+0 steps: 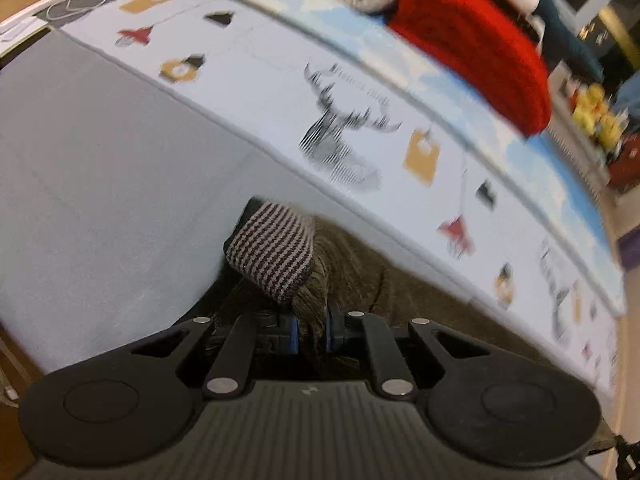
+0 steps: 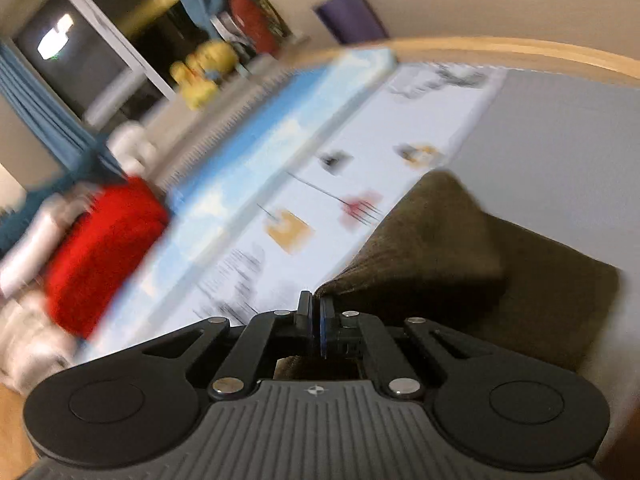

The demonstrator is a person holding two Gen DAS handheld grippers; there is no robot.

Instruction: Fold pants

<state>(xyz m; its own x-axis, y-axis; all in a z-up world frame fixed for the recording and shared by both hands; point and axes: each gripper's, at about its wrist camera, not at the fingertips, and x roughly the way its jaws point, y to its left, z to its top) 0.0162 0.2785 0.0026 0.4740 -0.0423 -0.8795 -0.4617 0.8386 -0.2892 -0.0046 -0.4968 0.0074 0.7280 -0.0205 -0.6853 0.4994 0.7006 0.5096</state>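
grey bed sheet, both grippers' jaws clamped on brown pants

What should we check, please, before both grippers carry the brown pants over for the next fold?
1. Left gripper gripping the pants: ok, brown cloth is pinched between its pads.
2. Right gripper gripping the pants: ok, jaws shut on a cloth edge.
3. Striped lining tucked in: not ok, it is turned outward near the left grip.
4. Cloth between the two grips smooth: cannot tell, neither view shows the whole span.
5. Red folded cloth clear of the pants: ok, it lies apart, further back on the bed.
6. Grey sheet ahead free for laying down: ok.
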